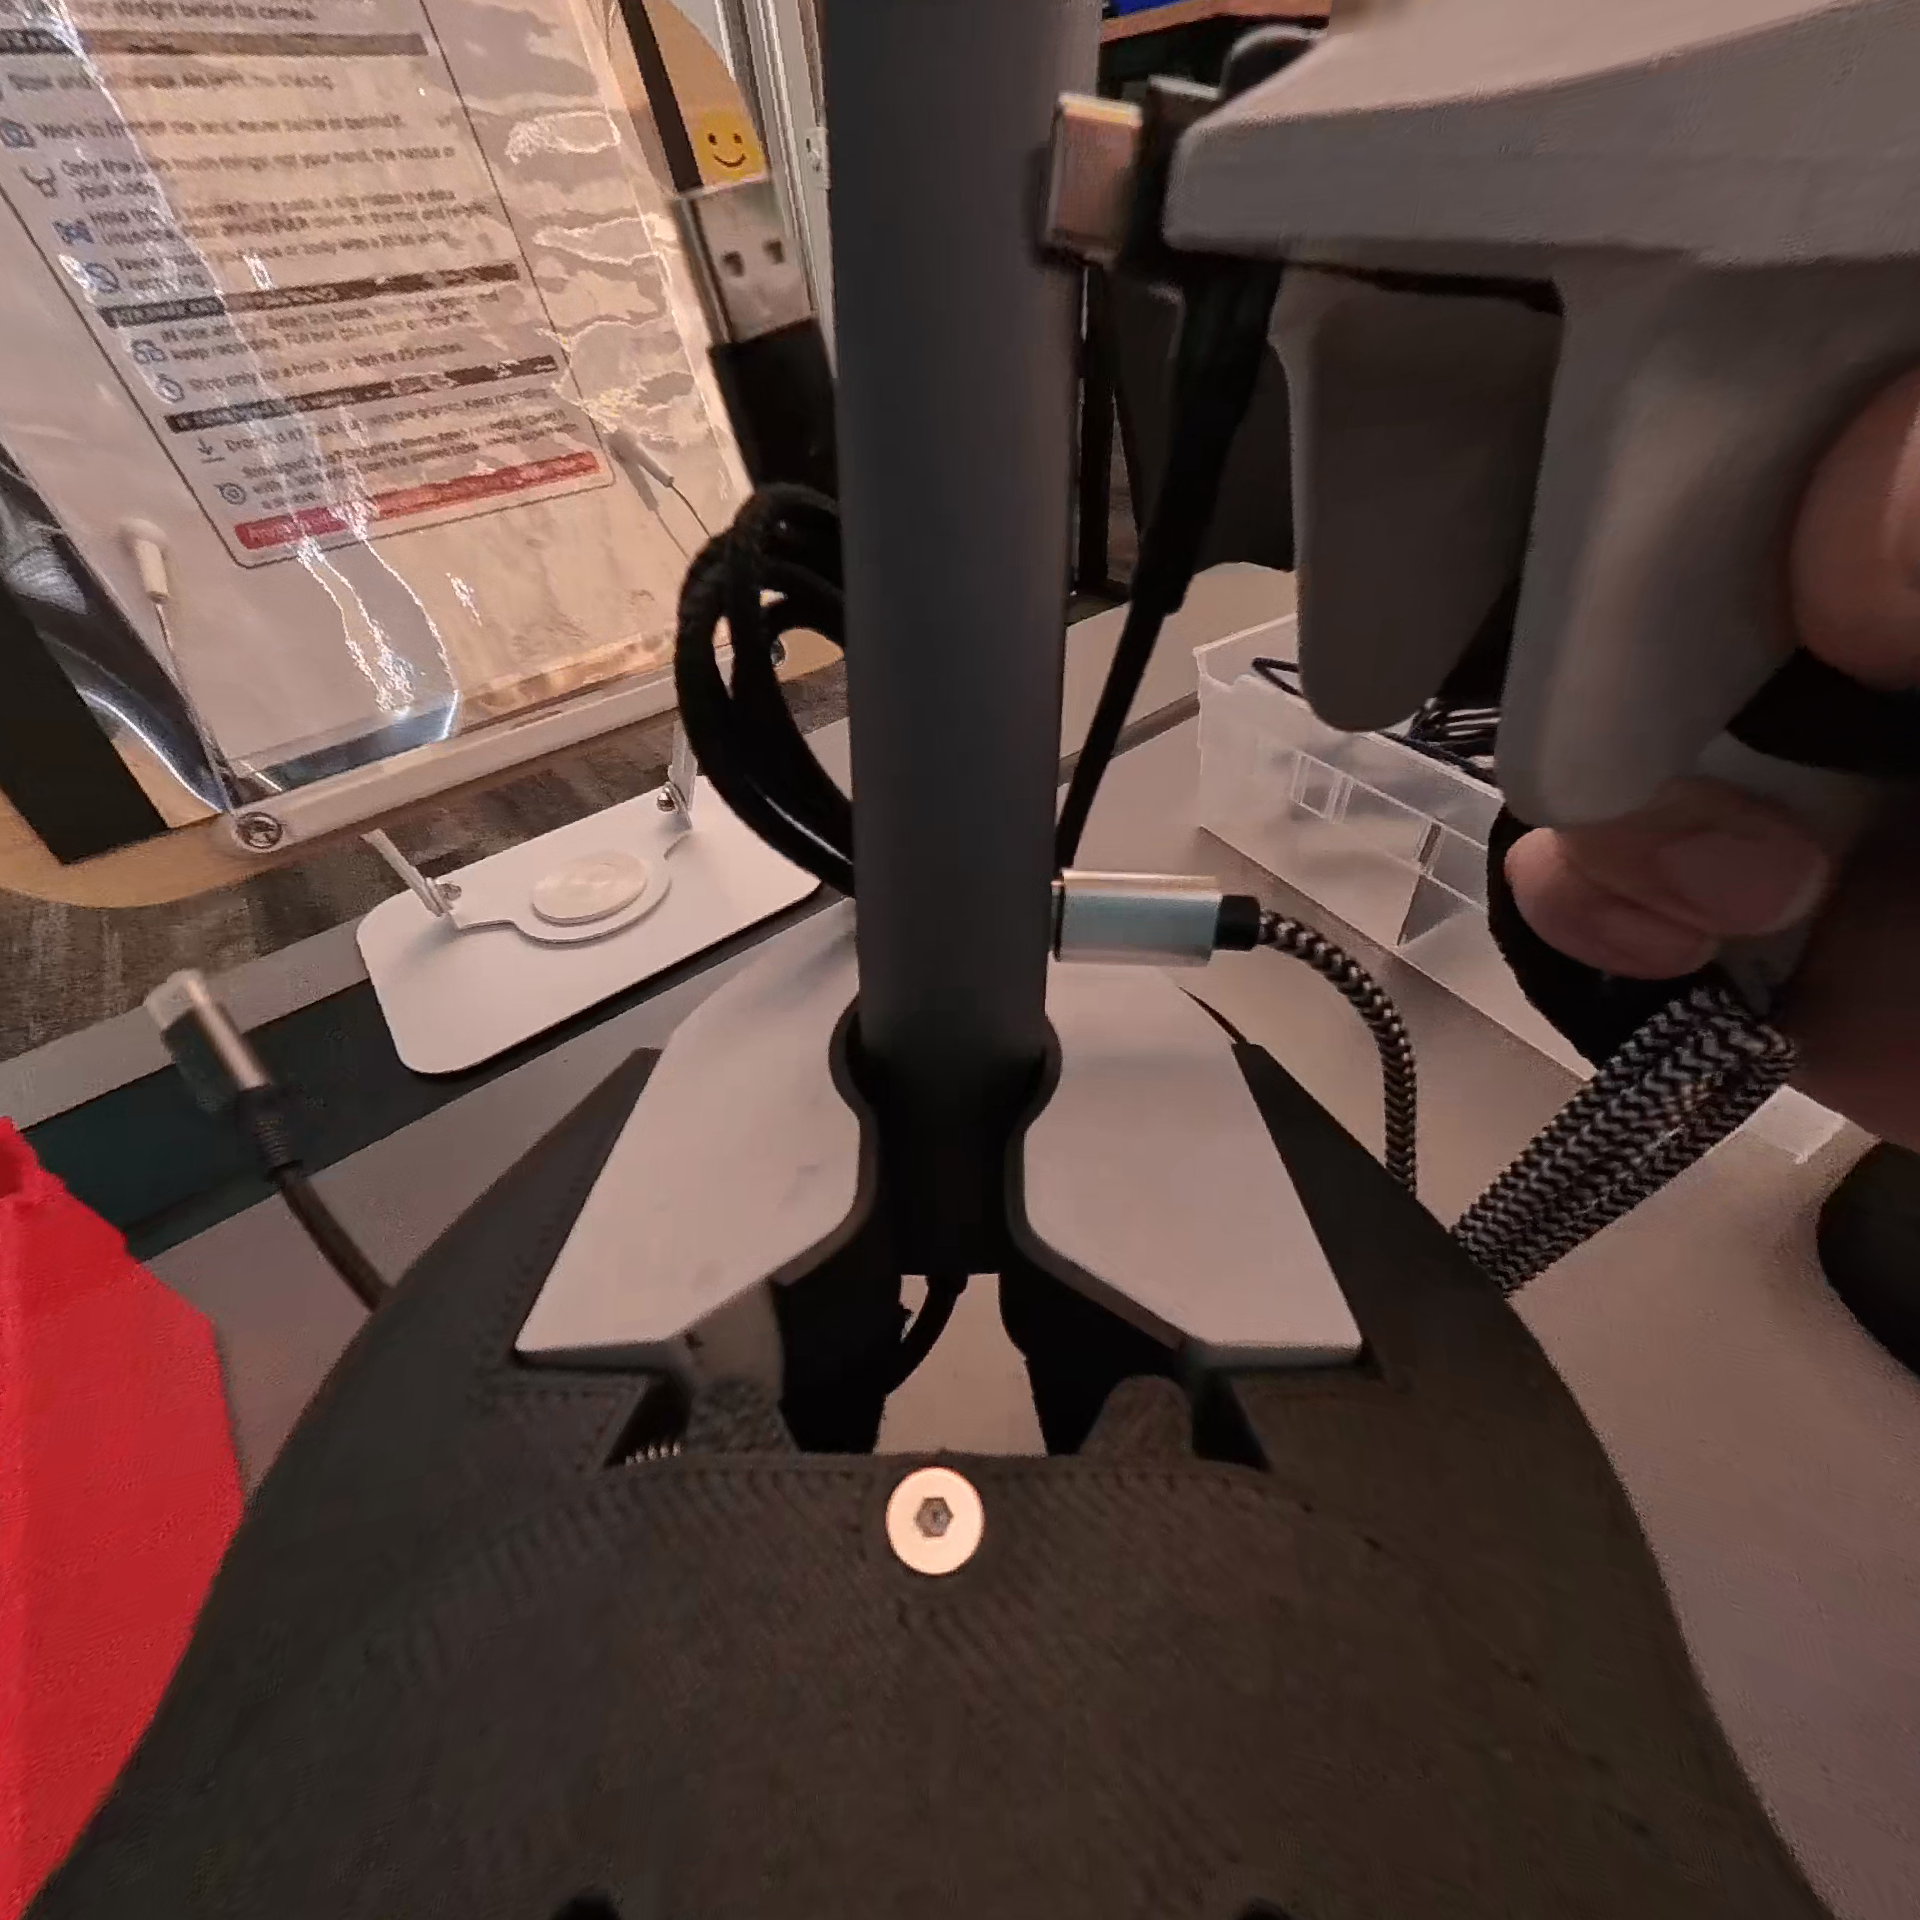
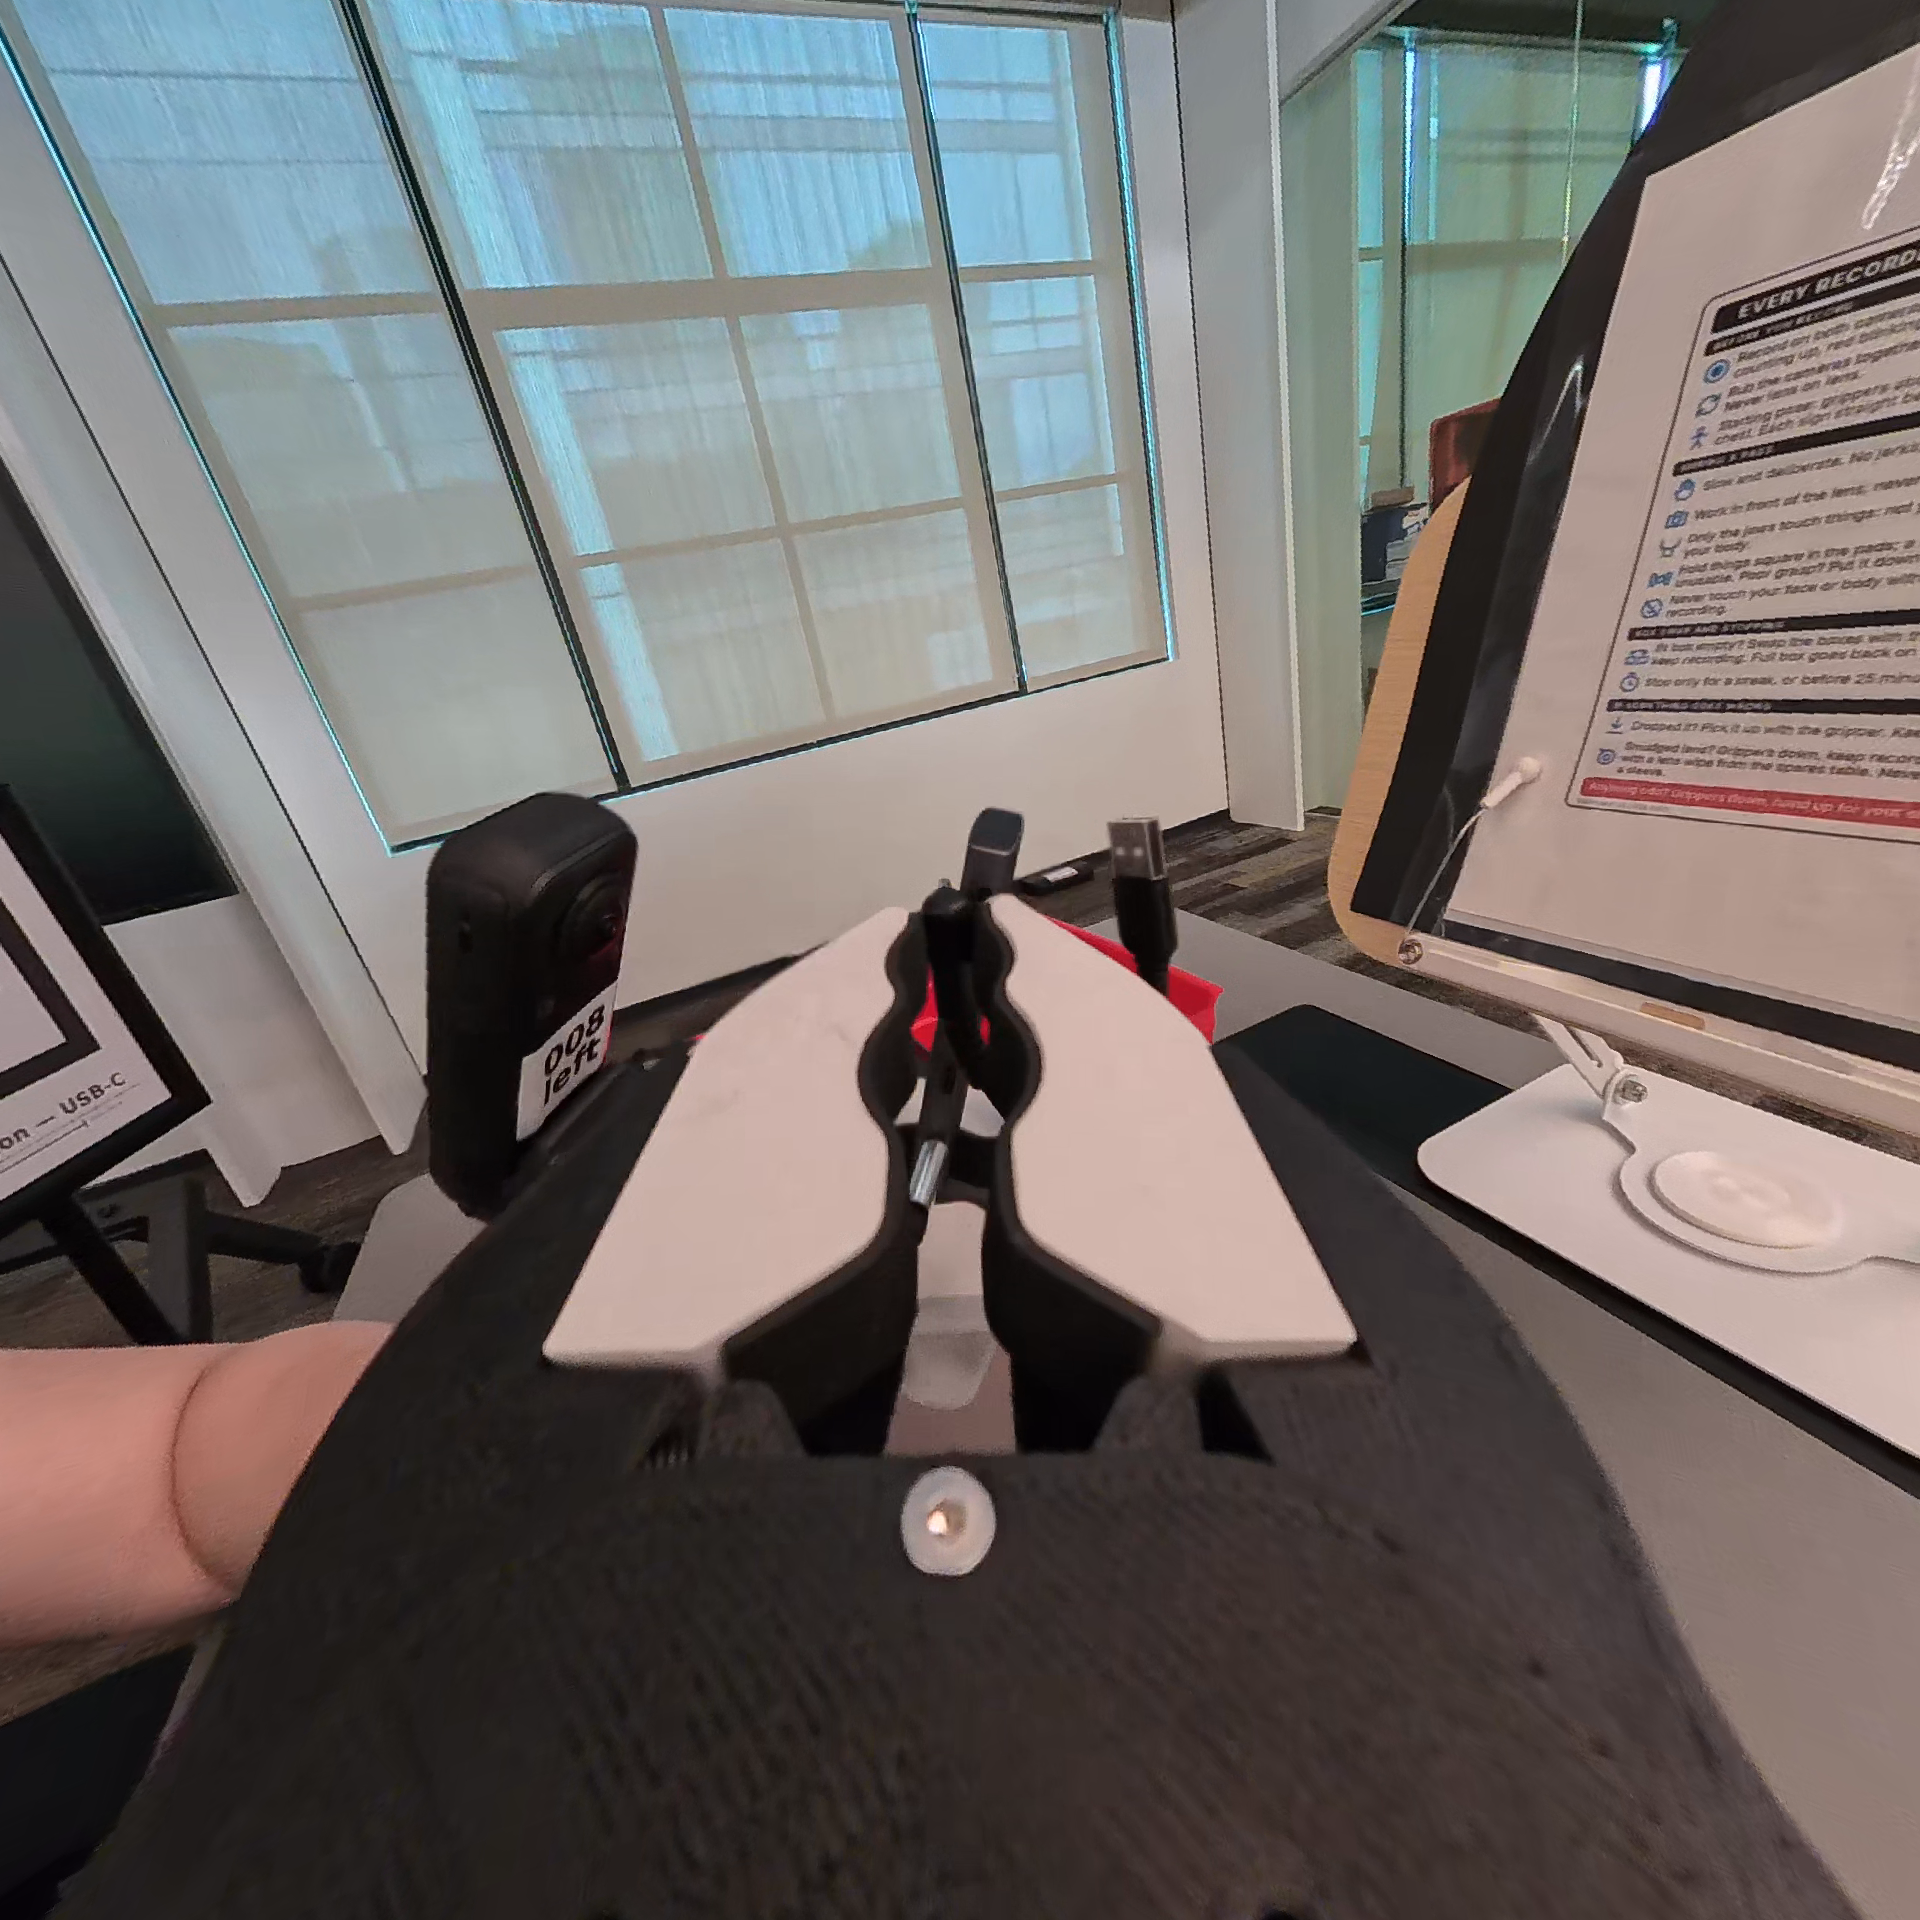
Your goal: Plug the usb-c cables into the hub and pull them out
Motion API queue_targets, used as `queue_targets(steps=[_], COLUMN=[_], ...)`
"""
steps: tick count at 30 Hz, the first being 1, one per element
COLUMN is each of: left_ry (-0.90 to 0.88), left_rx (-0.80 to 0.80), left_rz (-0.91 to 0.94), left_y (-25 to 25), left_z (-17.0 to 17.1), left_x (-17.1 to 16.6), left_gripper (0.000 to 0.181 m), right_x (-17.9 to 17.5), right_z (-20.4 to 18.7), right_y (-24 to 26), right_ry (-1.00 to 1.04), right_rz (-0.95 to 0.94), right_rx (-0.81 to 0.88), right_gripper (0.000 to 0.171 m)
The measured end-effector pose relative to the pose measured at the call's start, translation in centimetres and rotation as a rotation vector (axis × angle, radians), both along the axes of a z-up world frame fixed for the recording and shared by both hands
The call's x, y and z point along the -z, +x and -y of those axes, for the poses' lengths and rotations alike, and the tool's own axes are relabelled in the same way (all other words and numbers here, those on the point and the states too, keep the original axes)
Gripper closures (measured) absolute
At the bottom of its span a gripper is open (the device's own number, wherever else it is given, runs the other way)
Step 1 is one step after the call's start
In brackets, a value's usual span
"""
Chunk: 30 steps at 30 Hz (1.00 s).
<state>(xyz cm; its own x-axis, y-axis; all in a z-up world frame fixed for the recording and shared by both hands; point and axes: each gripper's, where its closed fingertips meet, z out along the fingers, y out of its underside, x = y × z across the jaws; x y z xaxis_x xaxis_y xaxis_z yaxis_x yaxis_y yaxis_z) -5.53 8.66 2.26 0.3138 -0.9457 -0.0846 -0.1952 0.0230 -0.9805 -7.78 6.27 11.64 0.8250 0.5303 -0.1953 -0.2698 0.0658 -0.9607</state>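
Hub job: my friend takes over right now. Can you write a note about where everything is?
Left gripper: shut on the hub, holding it upright.
Right gripper: shut on a black cable. Its silver plug is at the hub's upper side; cannot tell if it is fully in.
Done: braided cable is plugged in lower down.
Left: a loose cable lies unplugged to the left. Plug it in, then pull all out.

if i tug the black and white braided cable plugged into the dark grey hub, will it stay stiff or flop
The black and white braided cable likely flops: it droops in a curve right behind its silver plug. Its woven sheath probably grips well rather than slipping. The dark grey hub, clamped in the left gripper, should hold against a gentle pull.
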Motion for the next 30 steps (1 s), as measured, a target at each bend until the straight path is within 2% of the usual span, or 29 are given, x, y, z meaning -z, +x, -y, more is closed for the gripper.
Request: queue_targets(steps=[13,24,30], left_ry=[-0.046,-0.058,-0.152], left_rx=[0.031,0.05,0.098], left_rz=[0.048,0.057,0.085], left_y=[0.2,0.3,0.5], left_z=[0.6,1.0,1.4], left_x=[-0.1,0.0,0.1], left_gripper=[0.164,0.164,0.164], right_x=[-0.3,-0.1,-0.2], right_z=[0.3,0.2,0.3], right_y=[0.4,0.1,0.4], right_ry=[-0.01,-0.032,-0.025], right_rz=[-0.125,-0.134,-0.157], right_rx=[-0.085,-0.12,-0.124], right_gripper=[0.162,0.162,0.162])
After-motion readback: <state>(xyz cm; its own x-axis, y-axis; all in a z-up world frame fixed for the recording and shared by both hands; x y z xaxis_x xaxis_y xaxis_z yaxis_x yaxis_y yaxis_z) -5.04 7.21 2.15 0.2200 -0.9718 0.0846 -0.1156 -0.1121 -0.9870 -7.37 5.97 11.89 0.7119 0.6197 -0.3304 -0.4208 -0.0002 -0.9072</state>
